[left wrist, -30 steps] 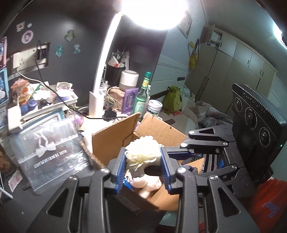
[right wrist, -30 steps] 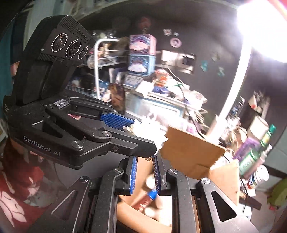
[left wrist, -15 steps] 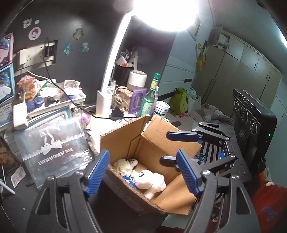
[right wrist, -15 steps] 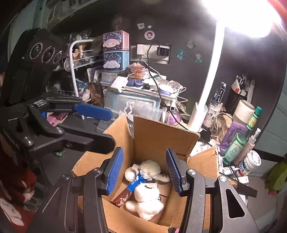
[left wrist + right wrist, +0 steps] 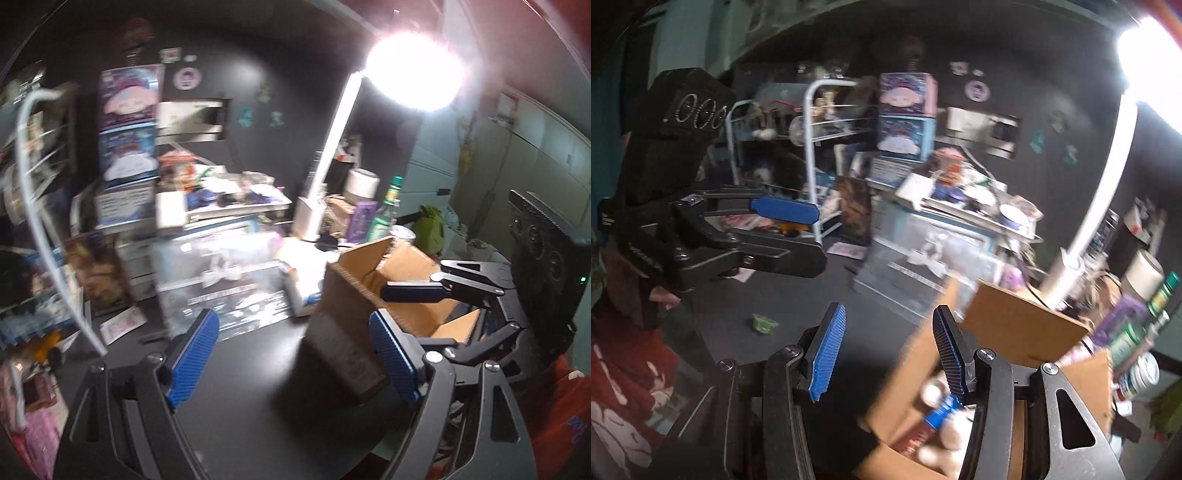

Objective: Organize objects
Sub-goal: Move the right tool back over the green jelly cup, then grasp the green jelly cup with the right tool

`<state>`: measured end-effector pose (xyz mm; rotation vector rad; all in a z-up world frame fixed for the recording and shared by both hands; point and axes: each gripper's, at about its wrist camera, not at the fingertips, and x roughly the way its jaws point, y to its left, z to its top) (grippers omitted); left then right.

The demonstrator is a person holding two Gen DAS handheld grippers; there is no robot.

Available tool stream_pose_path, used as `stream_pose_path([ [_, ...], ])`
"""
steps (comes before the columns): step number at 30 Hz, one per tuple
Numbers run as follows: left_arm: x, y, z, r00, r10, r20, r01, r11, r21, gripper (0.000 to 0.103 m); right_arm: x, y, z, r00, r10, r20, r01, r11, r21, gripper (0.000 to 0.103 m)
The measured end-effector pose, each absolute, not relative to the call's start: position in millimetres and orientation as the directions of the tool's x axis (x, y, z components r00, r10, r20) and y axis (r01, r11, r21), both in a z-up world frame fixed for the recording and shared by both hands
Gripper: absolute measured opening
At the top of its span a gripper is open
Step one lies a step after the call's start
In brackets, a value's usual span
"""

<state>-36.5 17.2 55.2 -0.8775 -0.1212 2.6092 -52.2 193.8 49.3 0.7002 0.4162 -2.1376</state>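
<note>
A: Left wrist view: left gripper (image 5: 295, 354) spread wide, empty, over bare desk (image 5: 258, 387); box (image 5: 373, 291) just to its right.
B: Right wrist view: right gripper (image 5: 886, 350) likewise spread, empty, at box rim; toys (image 5: 942, 439) inside.
A: Risks?
B: Blurred frames, suggesting fast motion. Possible clip of raised flap (image 5: 1015, 317), tipping box; possible clash between grippers; green scrap (image 5: 764, 324) left behind.

Box contents (image 5: 938, 435) blurred, perhaps plush toys.

Bare dark desk (image 5: 258, 369) lies left of the cardboard box (image 5: 354, 295); clutter (image 5: 221, 199) behind.
</note>
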Motion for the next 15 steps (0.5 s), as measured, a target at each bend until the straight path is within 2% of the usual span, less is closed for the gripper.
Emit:
stream_pose_path([
  [7,-6,-46,18,-0.759,0.270,-0.592,-0.182,-0.962,-0.204,0.081,-35,113,22,-0.341,-0.670,-0.659,0.886,-0.463,0.012,0.046],
  [15,15,-96,-38,-0.730,0.233,-0.643,-0.099,-0.966,-0.238,0.081,-21,45,-55,-0.182,-0.624,-0.760,0.909,-0.402,0.112,0.046],
])
